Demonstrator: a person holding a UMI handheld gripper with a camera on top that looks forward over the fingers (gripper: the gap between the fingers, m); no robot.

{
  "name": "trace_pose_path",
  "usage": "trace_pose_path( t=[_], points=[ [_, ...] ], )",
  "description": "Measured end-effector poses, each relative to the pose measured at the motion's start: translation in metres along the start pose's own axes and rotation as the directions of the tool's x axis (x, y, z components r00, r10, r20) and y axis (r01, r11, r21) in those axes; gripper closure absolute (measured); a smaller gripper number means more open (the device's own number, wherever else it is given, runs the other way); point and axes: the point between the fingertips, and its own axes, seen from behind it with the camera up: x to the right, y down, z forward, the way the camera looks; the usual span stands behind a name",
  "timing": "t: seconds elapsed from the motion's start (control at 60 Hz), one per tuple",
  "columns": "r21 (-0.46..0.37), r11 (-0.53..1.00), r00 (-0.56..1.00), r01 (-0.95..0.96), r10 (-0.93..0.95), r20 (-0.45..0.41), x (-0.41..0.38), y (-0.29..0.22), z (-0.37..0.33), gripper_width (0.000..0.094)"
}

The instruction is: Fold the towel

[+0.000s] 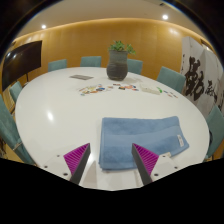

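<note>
The blue towel [142, 140] lies flat, rectangular, on the white table [60, 115]; the gripper [112, 160] fingers stand apart, empty.

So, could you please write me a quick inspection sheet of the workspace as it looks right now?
Surface: round white table, glossy, with ceiling lights reflected in it.
Job's things: blue towel lying flat on the table, just ahead of the jaws and not yet gripped.
Clutter: potted plant at the table's middle; small items spread in front of it, too small to identify.
Grippers: gripper open, its pads just short of the towel's near edge, holding nothing.
Cables: nothing seen.
Surroundings: teal chairs around the table, wood-panelled wall, dark screen on the wall.
</note>
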Motion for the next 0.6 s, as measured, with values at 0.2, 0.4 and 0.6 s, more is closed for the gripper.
trace_pose_path(
  t=[0.2,0.4,0.6],
  points=[
    [-0.009,1.0,0.999,0.03,-0.03,-0.025,0.0,-0.004,0.063,0.0293],
    [-0.007,0.988,0.984,0.157,-0.157,-0.088,0.014,-0.006,0.064,0.0842],
    [-0.025,0.999,0.994,-0.022,0.025,0.107,-0.052,-0.022,0.02,0.0858]
  ],
)
